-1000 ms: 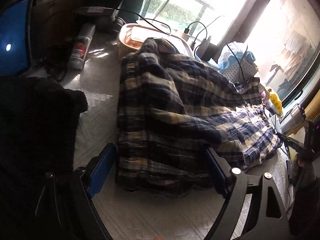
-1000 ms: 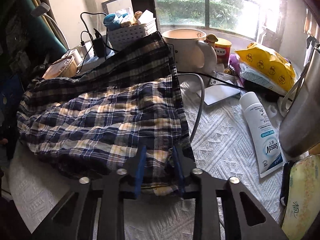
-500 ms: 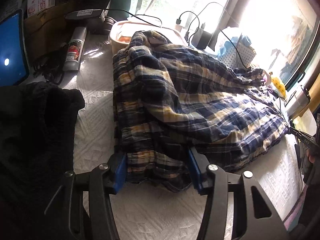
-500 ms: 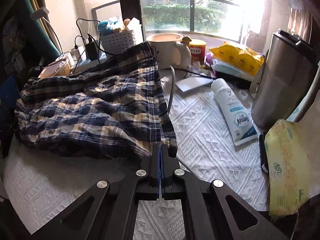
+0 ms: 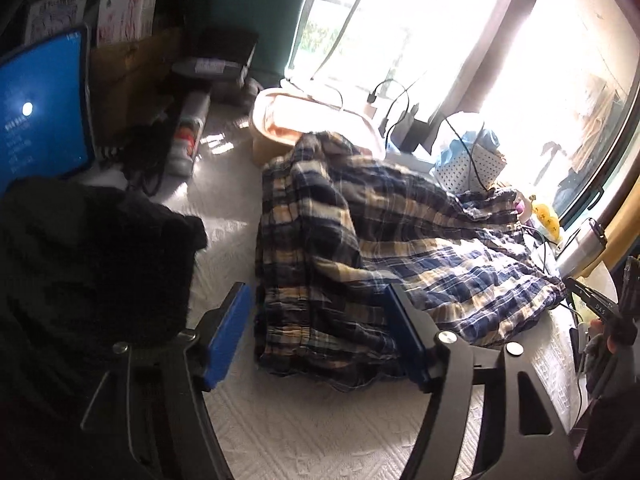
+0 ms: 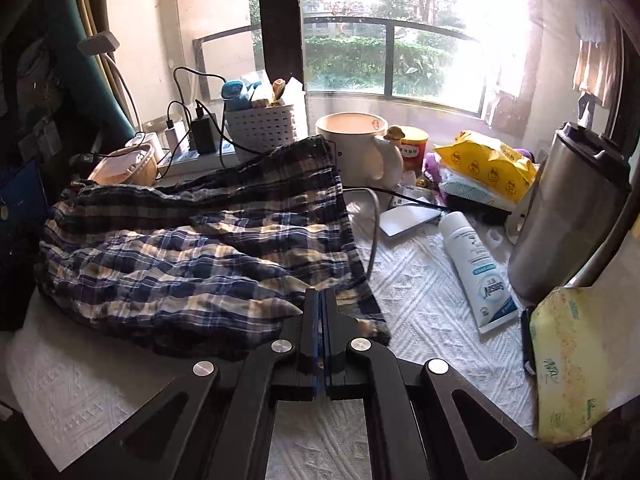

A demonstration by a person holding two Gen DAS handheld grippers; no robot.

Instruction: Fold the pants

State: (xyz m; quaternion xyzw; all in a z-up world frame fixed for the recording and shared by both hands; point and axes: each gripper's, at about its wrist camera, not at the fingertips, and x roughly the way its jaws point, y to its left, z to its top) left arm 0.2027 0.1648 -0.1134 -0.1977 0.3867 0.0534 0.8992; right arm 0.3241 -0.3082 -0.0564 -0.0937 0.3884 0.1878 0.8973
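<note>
The plaid pants (image 6: 192,256) are lying bunched on the white cloth (image 6: 420,300) — just left of the big mug (image 6: 360,152). The right gripper (image 6: 320,300) is pinching their near corner tight. The left gripper (image 5: 320,332) is sitting spread wide around their other end — not squeezing.

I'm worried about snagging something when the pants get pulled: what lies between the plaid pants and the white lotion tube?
In the right wrist view, a grey cable runs over the white cloth between the plaid pants and the lotion tube.
</note>
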